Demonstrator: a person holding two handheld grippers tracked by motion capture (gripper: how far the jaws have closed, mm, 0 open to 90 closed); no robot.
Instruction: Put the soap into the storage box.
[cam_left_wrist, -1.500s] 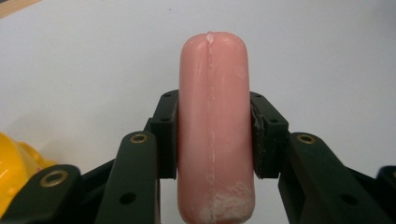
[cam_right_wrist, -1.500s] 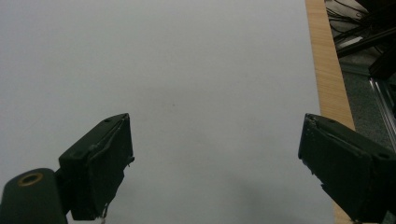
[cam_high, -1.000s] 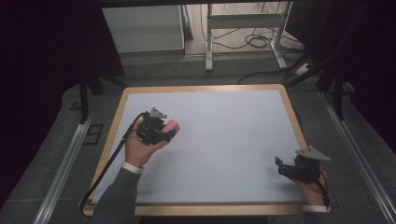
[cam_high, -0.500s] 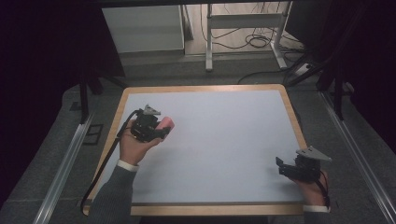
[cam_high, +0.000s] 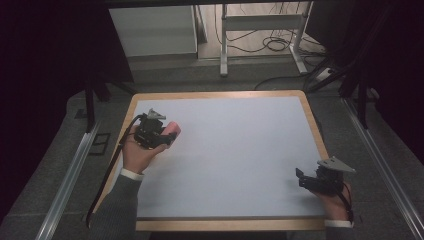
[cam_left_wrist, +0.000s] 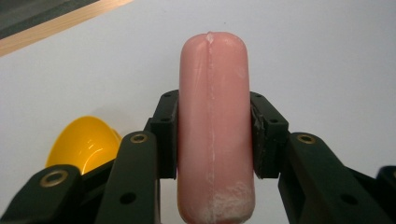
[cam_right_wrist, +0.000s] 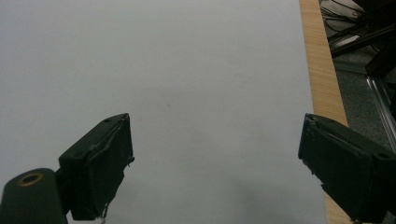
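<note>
The left gripper (cam_left_wrist: 212, 135) clamps a pink sausage (cam_left_wrist: 215, 126) between its jaws, over the table's (cam_high: 235, 150) left side, with a yellow bowl-like object (cam_left_wrist: 84, 144) just beside it. The right gripper (cam_right_wrist: 215, 168) hangs wide apart, empty, near the table's front right corner.

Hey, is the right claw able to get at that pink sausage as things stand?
Probably not directly: the pink sausage is clamped in the left claw across the table, while the open right claw sits far off, though bare tabletop lies between.
</note>
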